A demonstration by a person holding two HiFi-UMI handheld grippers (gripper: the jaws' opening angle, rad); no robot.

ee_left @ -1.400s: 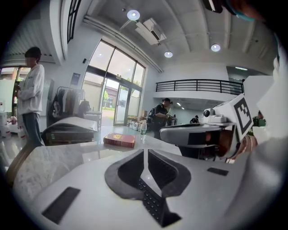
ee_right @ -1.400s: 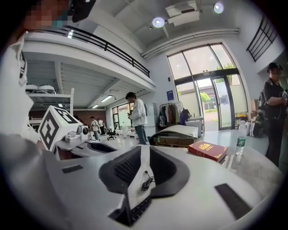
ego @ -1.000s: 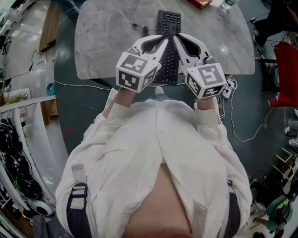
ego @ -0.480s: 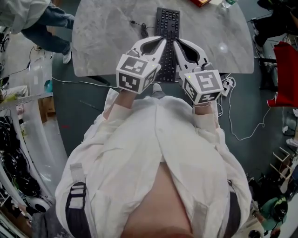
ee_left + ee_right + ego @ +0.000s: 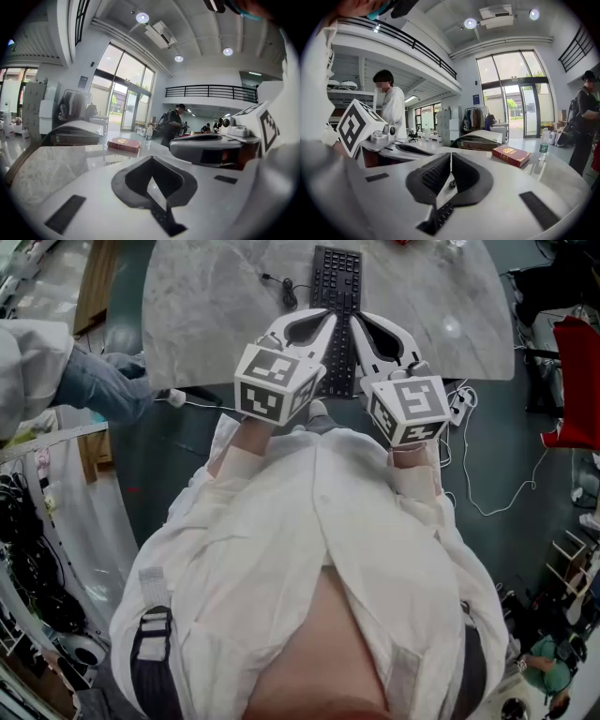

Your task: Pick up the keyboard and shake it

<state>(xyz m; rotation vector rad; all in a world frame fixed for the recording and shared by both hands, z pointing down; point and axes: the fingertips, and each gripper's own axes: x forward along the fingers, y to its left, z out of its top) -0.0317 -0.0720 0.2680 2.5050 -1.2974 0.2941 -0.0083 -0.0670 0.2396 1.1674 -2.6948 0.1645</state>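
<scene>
A black keyboard [image 5: 337, 277] lies lengthwise on the marble table [image 5: 216, 306], its near end at the table's front edge. My left gripper [image 5: 331, 322] and right gripper [image 5: 352, 322] hover side by side over its near half, tips almost touching each other. Both lie flat with jaws shut. In the left gripper view the left gripper [image 5: 150, 158] has its pads together, with keys [image 5: 159, 218] showing below the gap. The right gripper [image 5: 451, 155] looks the same, its ribbed pads meeting over the keys [image 5: 440, 215]. I see nothing pinched between either pair of pads.
A red book [image 5: 511, 155] and a water bottle [image 5: 543, 143] stand at the table's far end. A dark cable and mouse [image 5: 289, 298] lie left of the keyboard. A person in jeans [image 5: 84, 381] stands at the left. A power strip [image 5: 461, 409] lies on the floor at the right.
Both grippers stay over the keyboard's near end, almost still. The bystander has walked from the upper left down along the table's left side.
</scene>
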